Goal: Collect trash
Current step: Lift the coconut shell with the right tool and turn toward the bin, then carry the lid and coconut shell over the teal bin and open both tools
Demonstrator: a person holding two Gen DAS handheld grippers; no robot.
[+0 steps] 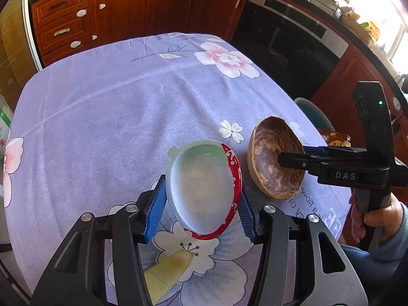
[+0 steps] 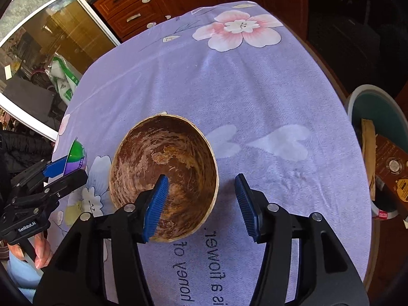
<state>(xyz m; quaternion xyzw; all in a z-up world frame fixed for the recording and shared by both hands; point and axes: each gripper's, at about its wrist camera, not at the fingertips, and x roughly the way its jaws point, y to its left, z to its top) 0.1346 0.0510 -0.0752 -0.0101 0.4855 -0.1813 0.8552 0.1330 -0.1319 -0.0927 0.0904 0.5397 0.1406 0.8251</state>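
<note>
My left gripper (image 1: 201, 214) is shut on a white plastic cup (image 1: 201, 186) with a red patterned rim, held tilted above the lilac flowered tablecloth (image 1: 114, 117). The same gripper (image 2: 61, 169) and cup (image 2: 76, 154) show at the left of the right wrist view. A brown coconut-shell bowl (image 2: 165, 173) rests on the cloth to the cup's right. My right gripper (image 2: 201, 204) is open and straddles the bowl's near rim, one pad inside and the other outside and apart from it. It reaches into the bowl (image 1: 272, 158) from the right in the left wrist view.
A teal bin with a white rim (image 2: 357, 97) stands off the table's right edge, holding cardboard and wrappers. A pale yellow strip (image 1: 168, 270) lies on the cloth under my left gripper. Wooden cabinets (image 1: 122, 7) and a dark oven (image 1: 288, 48) stand beyond the table.
</note>
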